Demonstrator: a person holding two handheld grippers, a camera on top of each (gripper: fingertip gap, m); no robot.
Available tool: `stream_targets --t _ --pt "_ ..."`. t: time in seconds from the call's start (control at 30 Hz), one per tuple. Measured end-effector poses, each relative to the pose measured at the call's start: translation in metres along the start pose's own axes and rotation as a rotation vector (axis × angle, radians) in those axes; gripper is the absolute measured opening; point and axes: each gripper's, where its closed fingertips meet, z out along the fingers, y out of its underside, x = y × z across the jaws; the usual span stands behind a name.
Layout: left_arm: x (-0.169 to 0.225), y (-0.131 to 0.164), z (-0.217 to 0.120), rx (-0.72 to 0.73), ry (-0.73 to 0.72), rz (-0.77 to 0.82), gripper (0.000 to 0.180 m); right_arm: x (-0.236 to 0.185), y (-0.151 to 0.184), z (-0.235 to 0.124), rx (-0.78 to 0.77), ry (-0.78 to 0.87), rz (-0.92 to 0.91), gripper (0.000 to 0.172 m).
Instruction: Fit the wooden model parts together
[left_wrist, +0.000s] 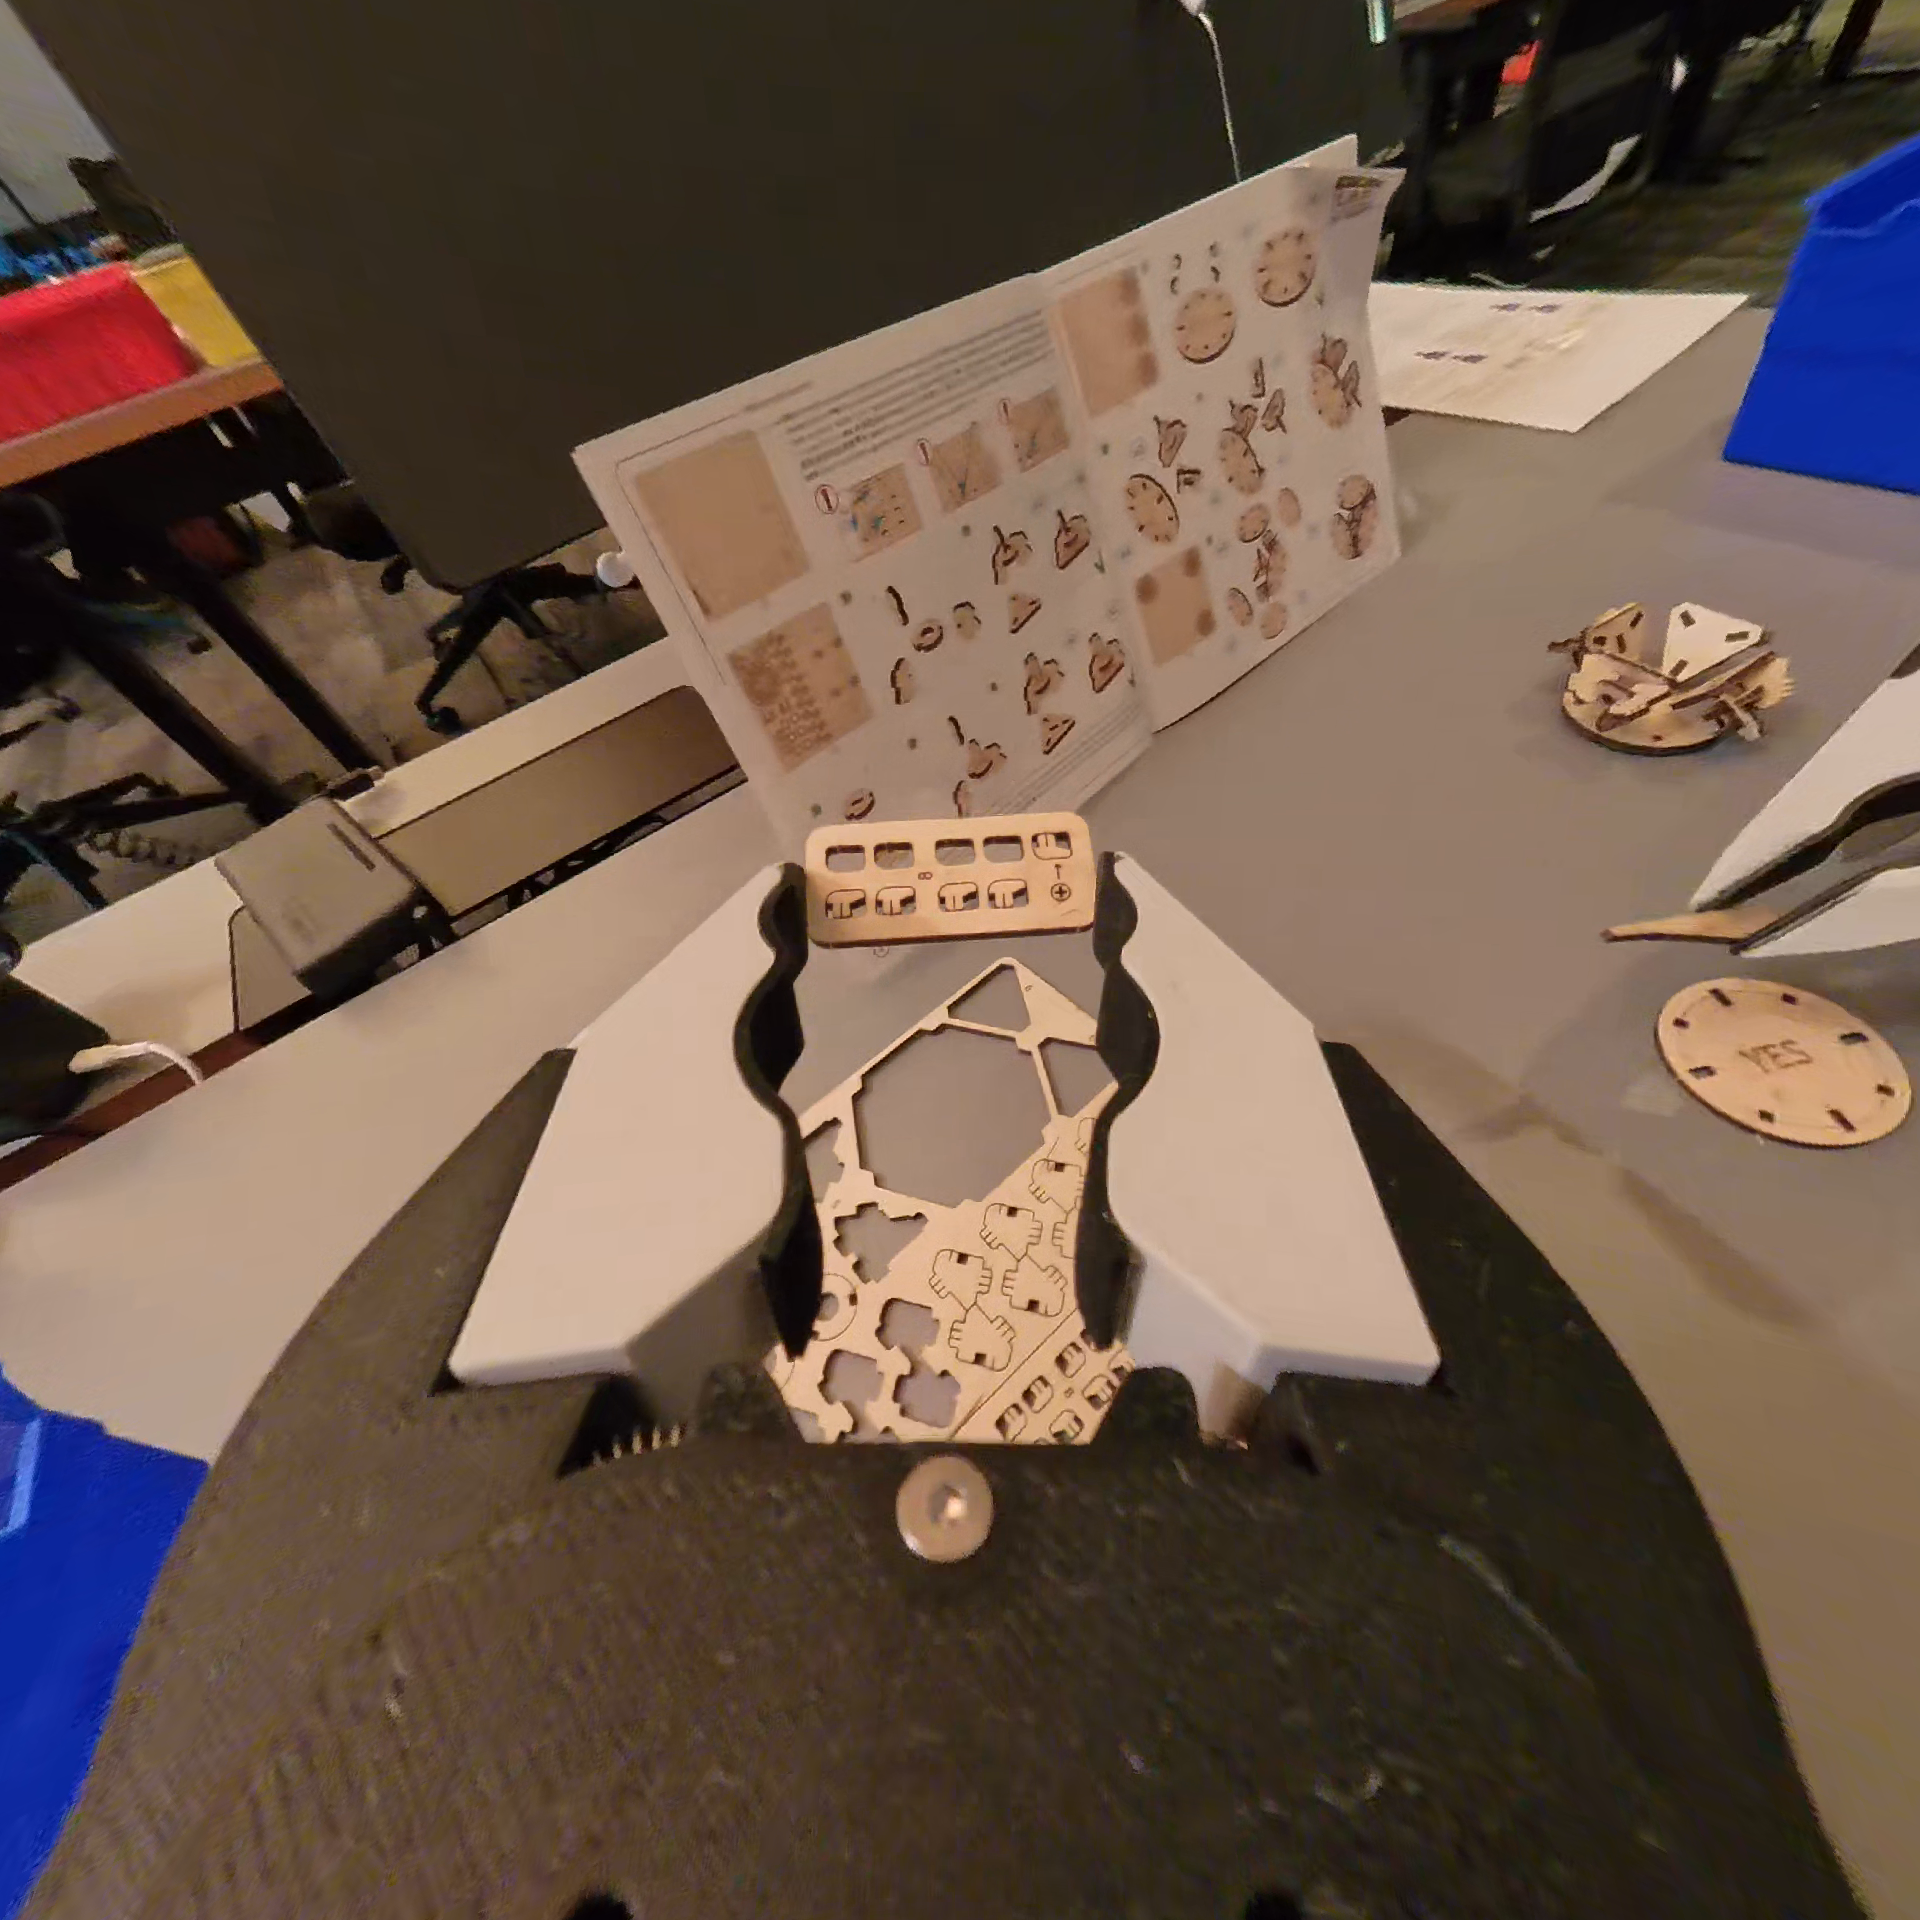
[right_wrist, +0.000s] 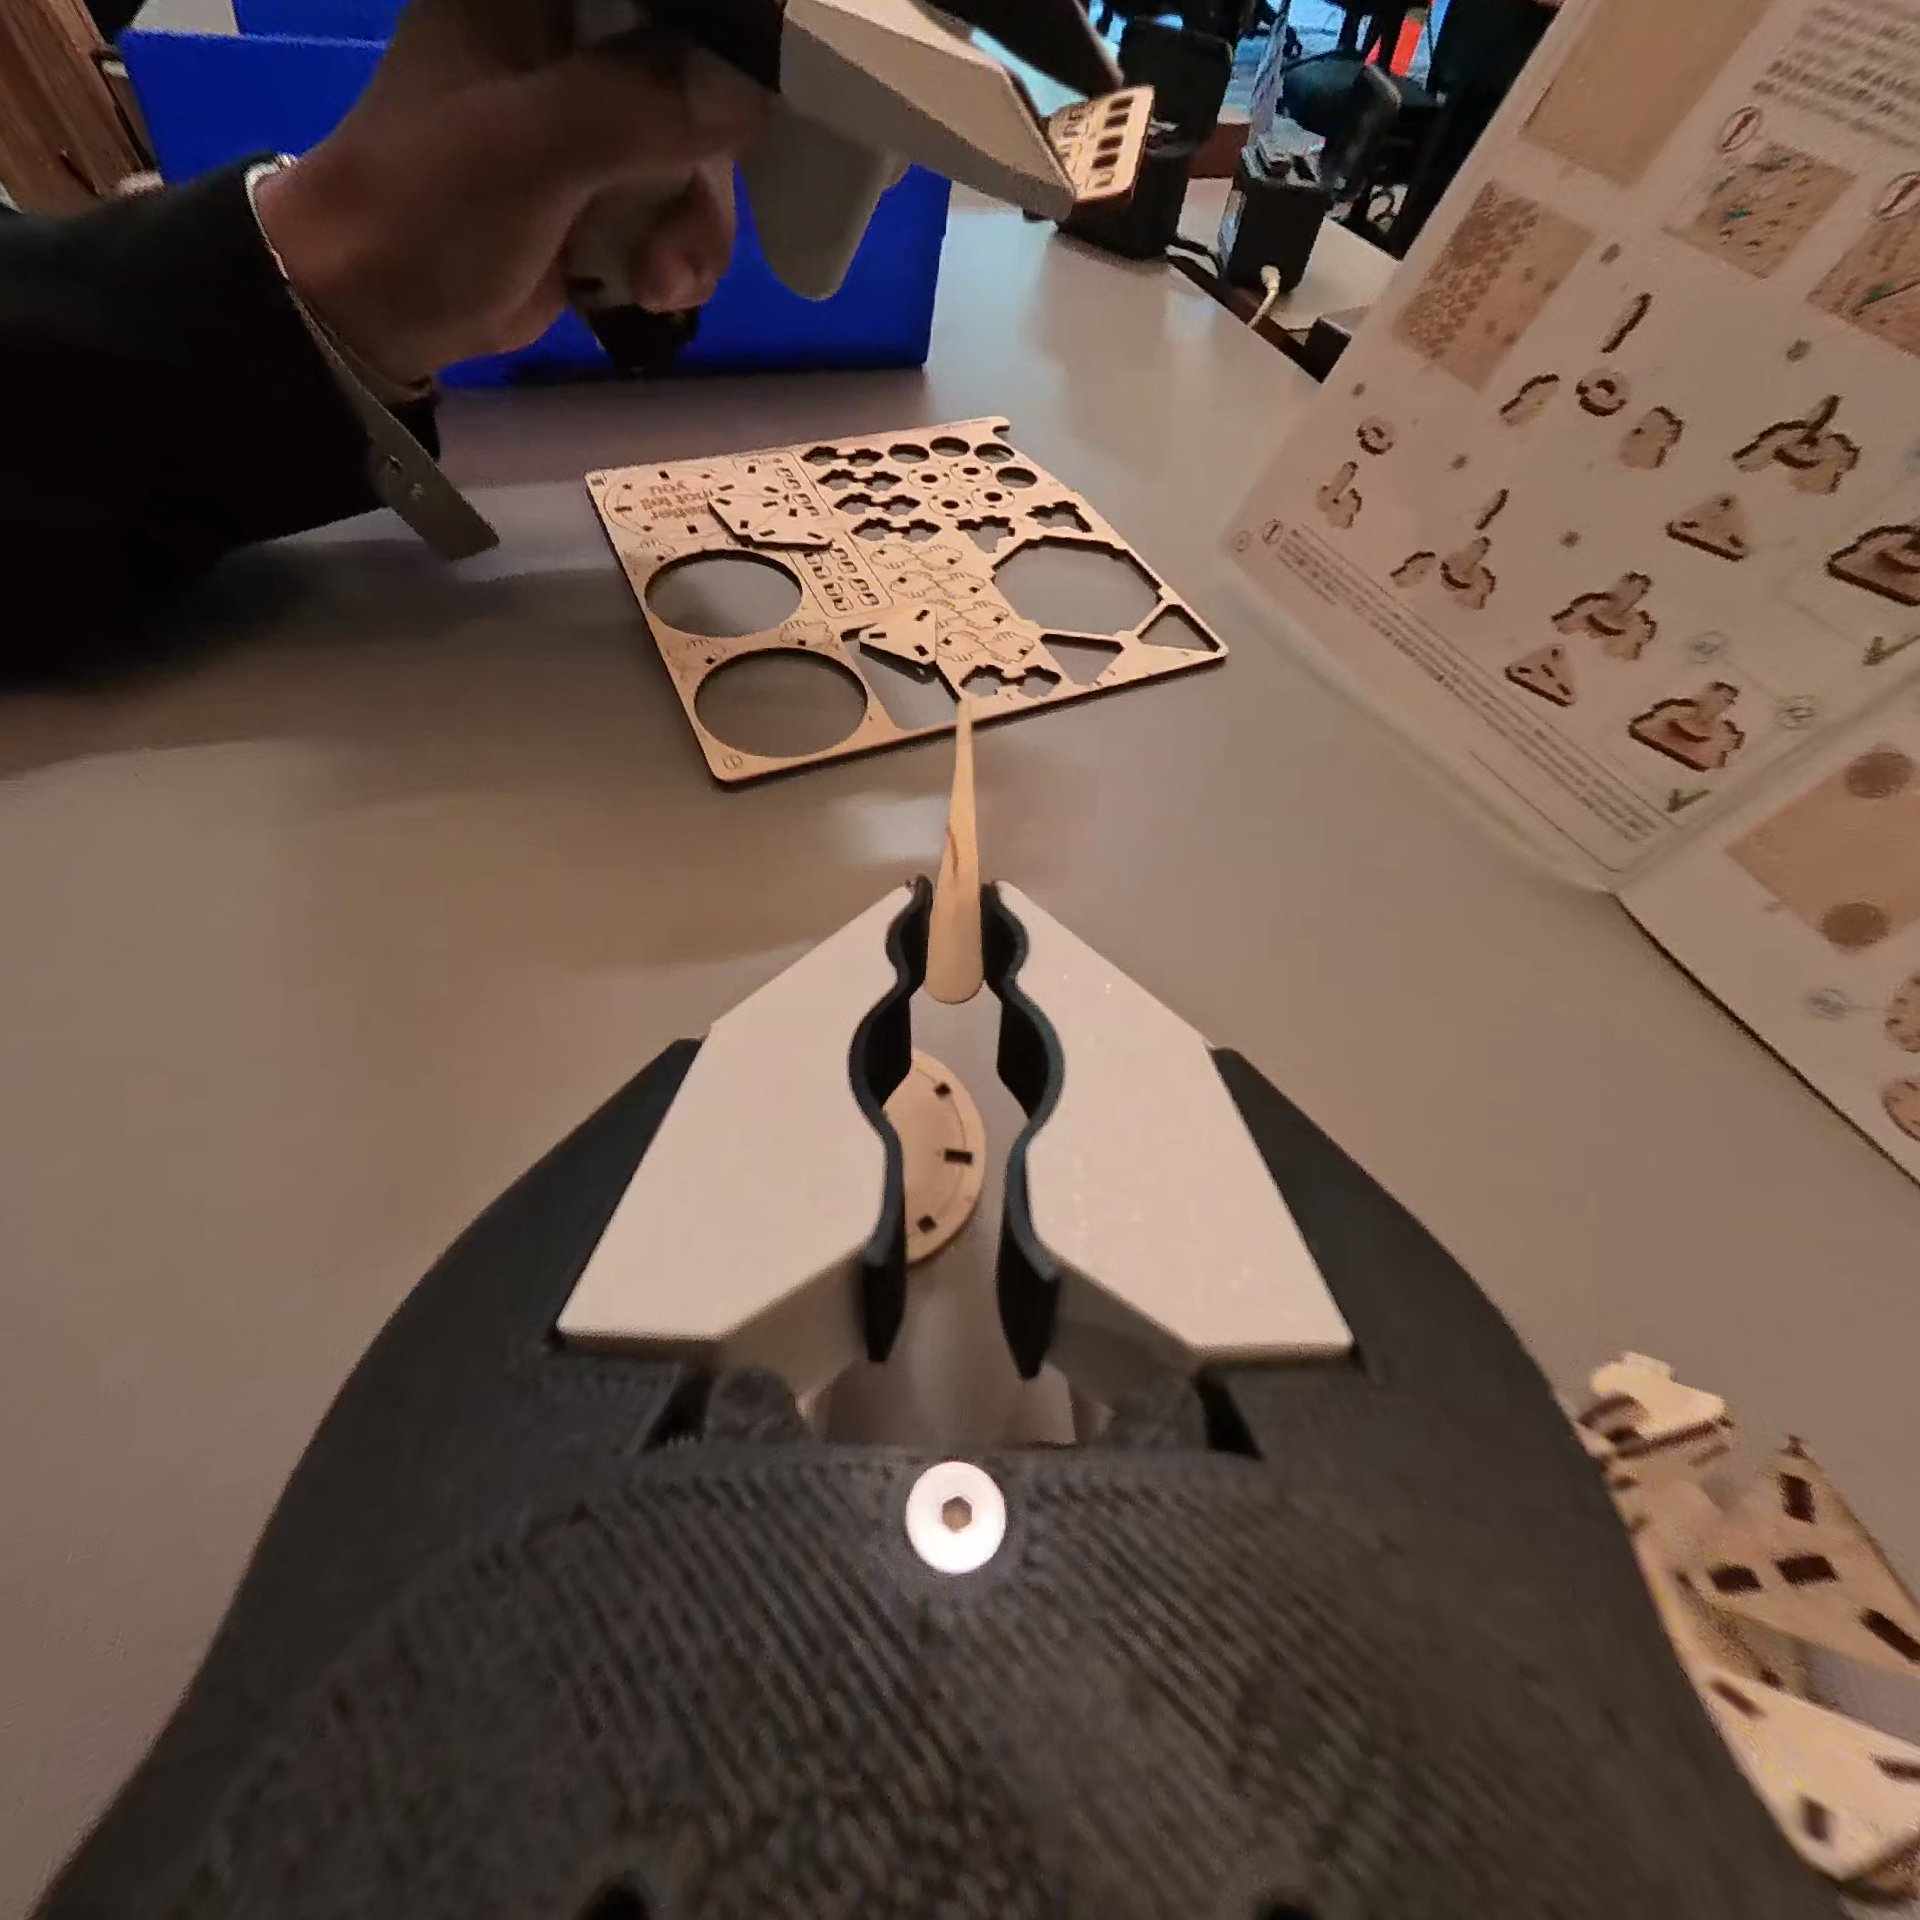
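My left gripper (left_wrist: 948, 894) is shut on a small rectangular wooden card (left_wrist: 945, 878) with rows of cut-outs, its pads pressing on the card's two short ends. It holds the card above a laser-cut wooden sheet (left_wrist: 935, 1195) lying on the grey table (left_wrist: 1403, 831). The right wrist view shows this gripper (right_wrist: 1101, 145) raised at the top, gripped by a hand (right_wrist: 499, 187). My right gripper (right_wrist: 954, 914) is shut on a tapered wooden stick (right_wrist: 958, 862) whose tip points at the sheet's (right_wrist: 904, 603) near edge. The left wrist view shows that gripper (left_wrist: 1818, 873) and stick (left_wrist: 1683, 925) at the right.
A round wooden disc (left_wrist: 1782, 1060) lies under my right gripper (right_wrist: 935, 1153). A partly built wooden model (left_wrist: 1662, 681) sits behind it. An open instruction booklet (left_wrist: 987, 520) stands propped at the back. Blue bins (left_wrist: 1839, 343) (right_wrist: 520, 104) sit at the table's edges.
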Motion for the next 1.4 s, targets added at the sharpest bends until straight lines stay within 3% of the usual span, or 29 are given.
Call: stream_targets --t 0.2,0.47,0.6,0.8,0.97,1.2,1.4 --pt "-0.009 0.001 -0.003 0.005 -0.019 -0.010 0.057 -0.004 -0.004 0.005 0.012 -0.012 0.016 0.008" --pt "-0.064 0.004 -0.031 0.045 -0.199 -0.049 0.056 -0.002 -0.001 0.008 -0.009 -0.020 0.043 0.008" --pt "-0.079 0.006 -0.042 0.073 -0.219 -0.102 0.056 -0.001 0.000 0.008 -0.012 -0.011 0.040 0.007" --pt "-0.073 0.006 -0.037 0.056 -0.205 -0.082 0.057 0.001 0.000 0.008 -0.011 -0.002 0.050 0.007" --pt "-0.066 0.006 -0.033 0.048 -0.183 -0.069 0.057 0.007 -0.002 0.003 0.013 -0.002 0.092 0.019" --pt "-0.069 0.002 -0.038 0.084 -0.178 -0.108 0.057 0.008 0.015 0.004 -0.091 -0.013 0.122 0.026" --pt "-0.072 0.000 -0.041 0.113 -0.168 -0.146 0.057 0.013 0.010 -0.003 -0.036 -0.040 0.221 0.027"
